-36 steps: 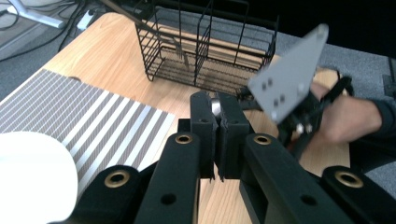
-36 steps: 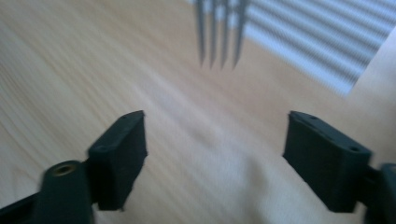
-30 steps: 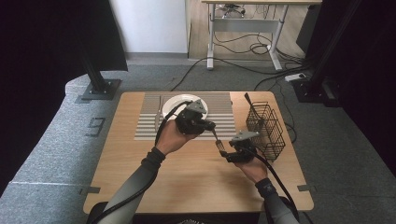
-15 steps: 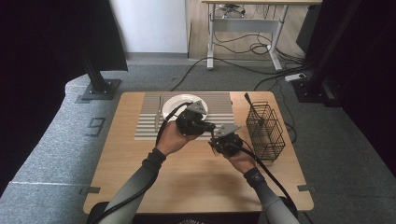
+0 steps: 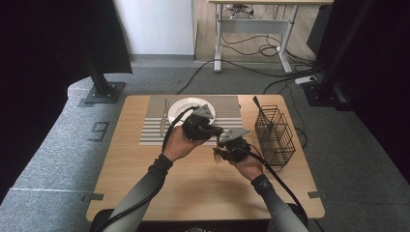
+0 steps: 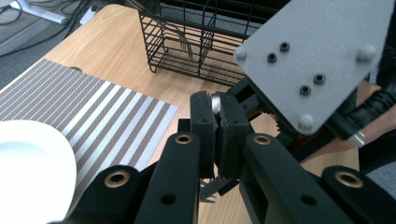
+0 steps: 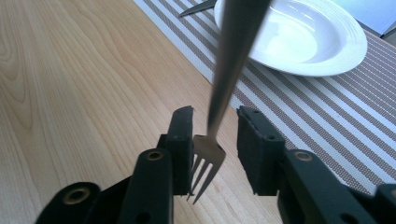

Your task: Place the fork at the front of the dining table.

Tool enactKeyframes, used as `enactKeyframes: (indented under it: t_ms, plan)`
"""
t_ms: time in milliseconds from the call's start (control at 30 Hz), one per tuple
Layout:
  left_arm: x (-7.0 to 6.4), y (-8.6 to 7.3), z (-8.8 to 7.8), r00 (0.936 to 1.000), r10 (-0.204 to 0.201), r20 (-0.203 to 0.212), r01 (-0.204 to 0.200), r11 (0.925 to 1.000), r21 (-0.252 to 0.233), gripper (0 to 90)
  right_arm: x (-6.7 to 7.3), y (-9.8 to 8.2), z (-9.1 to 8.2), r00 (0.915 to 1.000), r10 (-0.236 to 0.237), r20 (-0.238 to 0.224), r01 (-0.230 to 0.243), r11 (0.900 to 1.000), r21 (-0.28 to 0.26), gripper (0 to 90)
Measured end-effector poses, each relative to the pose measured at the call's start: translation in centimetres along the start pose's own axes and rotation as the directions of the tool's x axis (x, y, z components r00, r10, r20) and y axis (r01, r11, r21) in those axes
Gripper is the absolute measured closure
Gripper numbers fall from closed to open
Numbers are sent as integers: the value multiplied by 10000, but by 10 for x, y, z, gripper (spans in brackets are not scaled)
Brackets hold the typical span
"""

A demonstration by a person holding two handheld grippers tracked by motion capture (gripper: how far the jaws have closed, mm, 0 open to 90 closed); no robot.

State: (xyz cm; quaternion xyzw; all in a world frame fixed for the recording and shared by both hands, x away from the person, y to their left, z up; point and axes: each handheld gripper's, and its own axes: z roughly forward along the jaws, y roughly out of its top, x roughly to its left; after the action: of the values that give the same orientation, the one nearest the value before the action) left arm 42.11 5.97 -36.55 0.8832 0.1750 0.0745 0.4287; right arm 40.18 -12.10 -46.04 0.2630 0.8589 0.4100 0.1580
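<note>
Gripped the fork [image 6: 215, 101] by the end of its handle in the left gripper [image 6: 217, 126], both black jaws pressed flat together on the silver tip. Held it above the wooden table [image 5: 193, 183], in front of the striped placemat [image 5: 227, 108], with the handle high and the prongs hanging down towards the tabletop. Brought the right gripper [image 7: 215, 135] around the lower part of the same fork [image 7: 233, 56], just above the prongs. Left those jaws spread, having just been opening them, with the fork between them: close against one pad, possibly brushing it, and clear of the other by a plain gap. From the high view, kept the left gripper [image 5: 218, 130] and the right gripper [image 5: 221, 151] very near each other at the middle of the table, tips almost meeting, each in a hand, with the forearms reaching in from the near edge. Placed farther back on the placemat a white plate [image 5: 186, 104], and just beside it, on the mat's left part, a knife [image 5: 164, 118]. Stood well apart, at the table's right side, a black wire basket [image 5: 275, 130] holding a piece of cutlery too indistinct to name.
</note>
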Motion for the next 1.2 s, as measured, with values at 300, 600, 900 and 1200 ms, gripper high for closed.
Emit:
enactKeyframes:
  t_ms: [300,600,900,1200]
  plan:
    - [1,-5,-1,9999,130,-12,-130,9994,-320,670,4,-1,2,9996,-235,179,235,9997,-3,844]
    - [2,-28,-7,9955,425,-845,-483,9966,-670,257,-7,-1,1,9991,77,420,-80,9999,82,844]
    - [0,-77,-8,9925,94,-1216,-163,9983,-556,140,-26,0,0,9962,510,710,-532,9981,299,843]
    - [-10,-113,-4,9875,-264,-1553,165,9978,-648,4,-46,2,4,9924,762,970,-814,9954,514,844]
